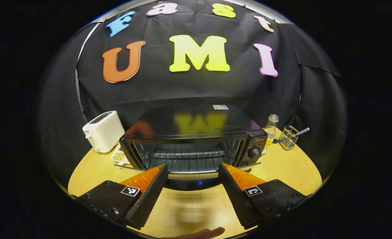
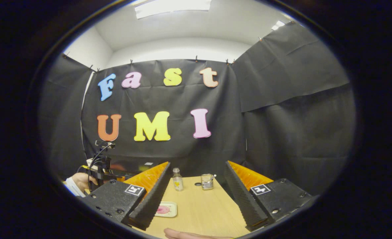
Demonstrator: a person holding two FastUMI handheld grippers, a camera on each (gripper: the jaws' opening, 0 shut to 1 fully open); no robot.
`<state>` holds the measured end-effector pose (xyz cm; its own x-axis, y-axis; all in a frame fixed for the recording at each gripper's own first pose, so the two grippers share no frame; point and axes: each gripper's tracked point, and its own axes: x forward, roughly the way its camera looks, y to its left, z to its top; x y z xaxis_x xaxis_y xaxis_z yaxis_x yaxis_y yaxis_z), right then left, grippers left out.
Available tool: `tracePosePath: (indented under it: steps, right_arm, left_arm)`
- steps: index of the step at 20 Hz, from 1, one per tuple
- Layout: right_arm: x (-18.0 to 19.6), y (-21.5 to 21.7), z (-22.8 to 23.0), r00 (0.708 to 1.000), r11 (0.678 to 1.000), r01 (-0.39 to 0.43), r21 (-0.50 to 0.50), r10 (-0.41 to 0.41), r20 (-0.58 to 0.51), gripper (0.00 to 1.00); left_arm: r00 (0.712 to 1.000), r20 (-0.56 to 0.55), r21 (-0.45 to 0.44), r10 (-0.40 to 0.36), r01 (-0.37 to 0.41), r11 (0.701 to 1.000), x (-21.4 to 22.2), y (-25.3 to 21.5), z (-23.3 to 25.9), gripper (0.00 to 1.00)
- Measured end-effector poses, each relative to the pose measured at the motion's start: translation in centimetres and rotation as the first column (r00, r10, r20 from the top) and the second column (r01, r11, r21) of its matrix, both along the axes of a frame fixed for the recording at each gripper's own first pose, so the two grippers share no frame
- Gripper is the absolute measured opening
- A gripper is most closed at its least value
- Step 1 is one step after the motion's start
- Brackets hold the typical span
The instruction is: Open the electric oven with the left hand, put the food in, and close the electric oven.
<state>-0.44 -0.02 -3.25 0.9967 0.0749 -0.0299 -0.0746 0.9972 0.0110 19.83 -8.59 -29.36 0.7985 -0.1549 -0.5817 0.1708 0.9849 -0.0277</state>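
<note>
The black electric oven point(image 1: 196, 124) stands on the wooden table point(image 1: 282, 172) with its glass door point(image 1: 189, 172) swung down about level, so the wire rack point(image 1: 186, 157) inside shows. My left gripper point(image 1: 192, 166) is open just in front of the door, one finger on each side of the dark handle point(image 1: 189, 184), not pressing it. My right gripper point(image 2: 197, 163) is open above the table. Below it, a pink piece of food point(image 2: 163, 209) lies on a small pale plate point(image 2: 173, 212). The left gripper point(image 2: 103, 171) and the hand point(image 2: 81, 181) holding it show at the far left.
A white toaster point(image 1: 103, 131) and a small dish point(image 1: 118, 156) sit left of the oven. A glass bottle point(image 1: 270, 131) and a wire holder point(image 1: 288, 136) stand to its right, also seen as the bottle point(image 2: 177, 179) and holder point(image 2: 207, 181).
</note>
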Motion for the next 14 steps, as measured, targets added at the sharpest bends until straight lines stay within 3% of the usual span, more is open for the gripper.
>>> tracePosePath:
  steps: [14]
  right_arm:
    - [-0.1, 1.9, -2.2, 0.998, 0.999, -0.016, -0.039, 0.014, -0.060, 1.00]
  left_arm:
    - [1.000, -0.018, 0.004, 0.000, 0.000, 1.000, -7.9, 0.5, -6.1, 0.97]
